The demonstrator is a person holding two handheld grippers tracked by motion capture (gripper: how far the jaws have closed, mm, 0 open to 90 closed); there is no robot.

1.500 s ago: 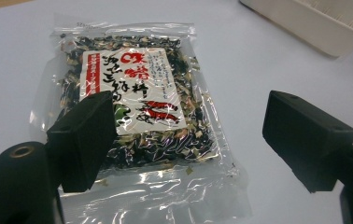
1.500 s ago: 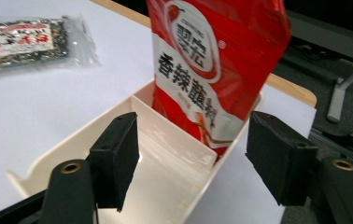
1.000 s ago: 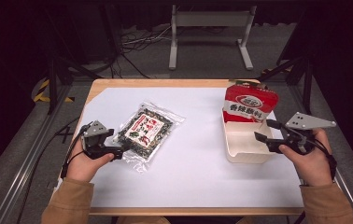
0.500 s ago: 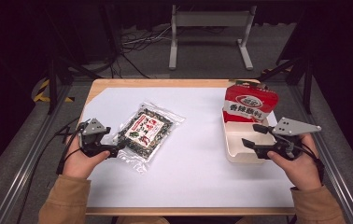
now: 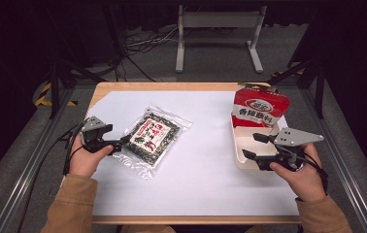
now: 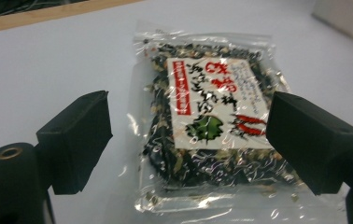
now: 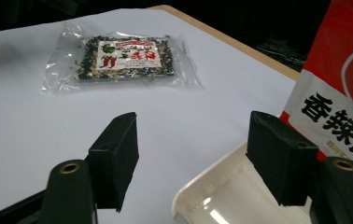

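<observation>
1. High view: the left gripper (image 5: 119, 144) lies at the near-left edge of the clear packet (image 5: 152, 137), which rests flat on the white sheet (image 5: 196, 165) left of the table's middle. This view does not show whether the tips touch the film.
2. Left gripper view supplies what the high view lacks: both black jaws stand wide apart, one on either side of the packet's near end, with the film lying between them. The pads do not press on it.
3. High view: the right gripper (image 5: 255, 148) hovers over the near end of the white tray (image 5: 242, 145) at the right side of the table, with the red bag (image 5: 260, 108) upright at the tray's far end.
4. Right gripper view adds detail: its jaws are apart with nothing between them; the tray's rounded corner sits below, nearer one jaw, and the red bag's white band with black characters rises close beside that jaw. The packet lies well apart, across the sheet.
5. Packet appearance: transparent crinkled film with glare, sealed margins all round, filled with a dark flaky mix flecked with pale bits. A white label with a red stripe, red characters, a green leaf and red chillies sits at its centre.
6. Packet condition: flat and sealed.
</observation>
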